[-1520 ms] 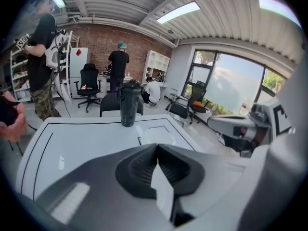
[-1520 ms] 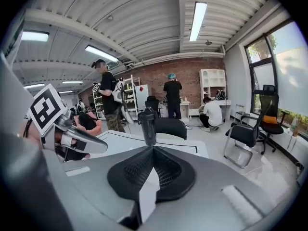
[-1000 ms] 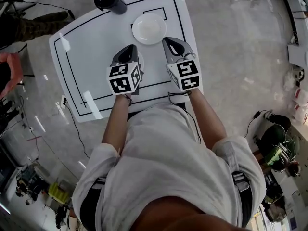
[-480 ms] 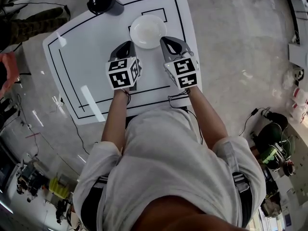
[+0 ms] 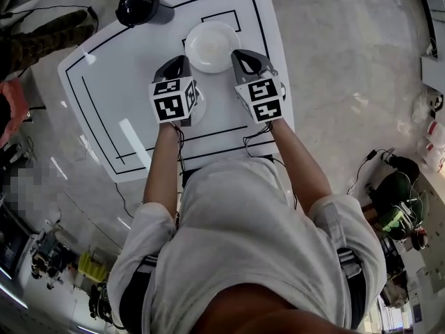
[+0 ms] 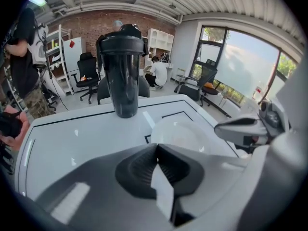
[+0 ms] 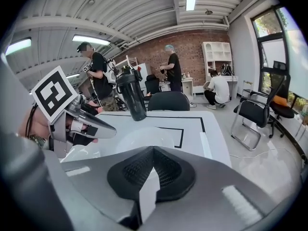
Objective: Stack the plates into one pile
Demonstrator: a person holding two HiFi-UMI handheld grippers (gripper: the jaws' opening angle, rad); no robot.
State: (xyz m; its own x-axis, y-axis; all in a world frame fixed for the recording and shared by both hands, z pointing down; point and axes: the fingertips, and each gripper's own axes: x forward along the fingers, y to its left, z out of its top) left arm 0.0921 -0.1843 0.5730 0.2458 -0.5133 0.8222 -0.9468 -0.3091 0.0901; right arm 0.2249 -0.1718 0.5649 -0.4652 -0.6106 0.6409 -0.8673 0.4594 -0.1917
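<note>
A white plate (image 5: 212, 46) lies at the table's far middle, inside the black outline; it also shows as the plate (image 6: 180, 134) and the plate (image 7: 139, 139) just beyond both sets of jaws. A second plate (image 5: 199, 107) peeks out from under the left gripper's marker cube, mostly hidden. My left gripper (image 5: 179, 62) hangs just left of the far plate, shut and empty. My right gripper (image 5: 240, 56) hangs at that plate's right rim, likewise shut with nothing between its jaws. Each gripper sees the other: the right gripper (image 6: 250, 129), the left gripper (image 7: 82, 120).
A tall dark tumbler (image 5: 136, 5) stands at the table's far left edge, seen upright as the tumbler (image 6: 122, 76) and the tumbler (image 7: 131, 97). The white table (image 5: 104, 96) has black border lines. People, office chairs (image 7: 260, 112) and shelving stand around the room.
Both grippers have sunk and slid forward toward the far plate, staying shut. The plates and the tumbler have not moved on the table.
</note>
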